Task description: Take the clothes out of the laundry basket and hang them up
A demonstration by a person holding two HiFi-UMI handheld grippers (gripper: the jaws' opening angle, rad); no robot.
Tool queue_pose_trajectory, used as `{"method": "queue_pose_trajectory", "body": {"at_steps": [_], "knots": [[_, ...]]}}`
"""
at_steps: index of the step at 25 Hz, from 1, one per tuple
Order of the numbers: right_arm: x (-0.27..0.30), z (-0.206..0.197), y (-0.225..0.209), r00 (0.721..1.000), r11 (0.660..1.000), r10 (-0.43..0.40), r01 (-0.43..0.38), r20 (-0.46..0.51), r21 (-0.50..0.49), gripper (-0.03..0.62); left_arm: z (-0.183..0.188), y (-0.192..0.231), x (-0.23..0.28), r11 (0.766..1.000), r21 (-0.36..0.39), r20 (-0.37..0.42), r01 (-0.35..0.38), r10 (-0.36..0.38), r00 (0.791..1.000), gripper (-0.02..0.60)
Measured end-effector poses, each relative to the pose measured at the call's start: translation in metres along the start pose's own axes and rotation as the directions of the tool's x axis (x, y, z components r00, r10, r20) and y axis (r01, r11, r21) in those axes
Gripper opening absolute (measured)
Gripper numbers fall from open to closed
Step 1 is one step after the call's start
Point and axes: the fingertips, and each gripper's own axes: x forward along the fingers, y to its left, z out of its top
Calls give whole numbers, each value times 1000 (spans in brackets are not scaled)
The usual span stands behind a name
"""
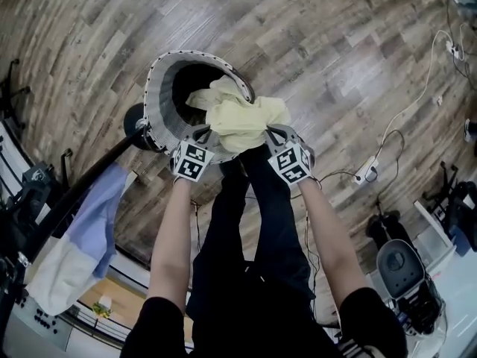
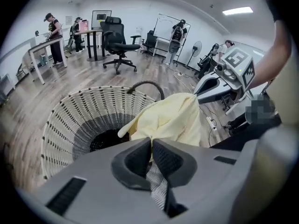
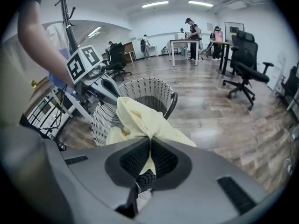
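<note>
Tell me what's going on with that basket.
A person holds a two-jaw gripper in each hand. The left gripper and the right gripper are both shut on a crumpled pale yellow cloth garment, held over the mouth of the white woven laundry basket on the wood floor. It is not hung yet. A light blue and white garment hangs on the dark stand at left.

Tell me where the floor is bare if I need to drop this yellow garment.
Bare wooden floor lies beyond the laundry basket and between it and the cable. Crowded: the rack with a hung blue garment at left, power strip at right.
</note>
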Motion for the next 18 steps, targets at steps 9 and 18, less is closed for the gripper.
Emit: {"method": "queue_pose_trajectory", "body": {"at_steps": [9, 18], "knots": [[-78, 67, 18, 997, 999, -27, 28, 67, -17, 18, 29, -22, -96, 992, -107, 74, -65, 73, 995, 27], [-132, 124, 49, 993, 998, -44, 49, 106, -49, 18, 49, -30, -186, 984, -150, 139, -99, 121, 983, 27]]}}
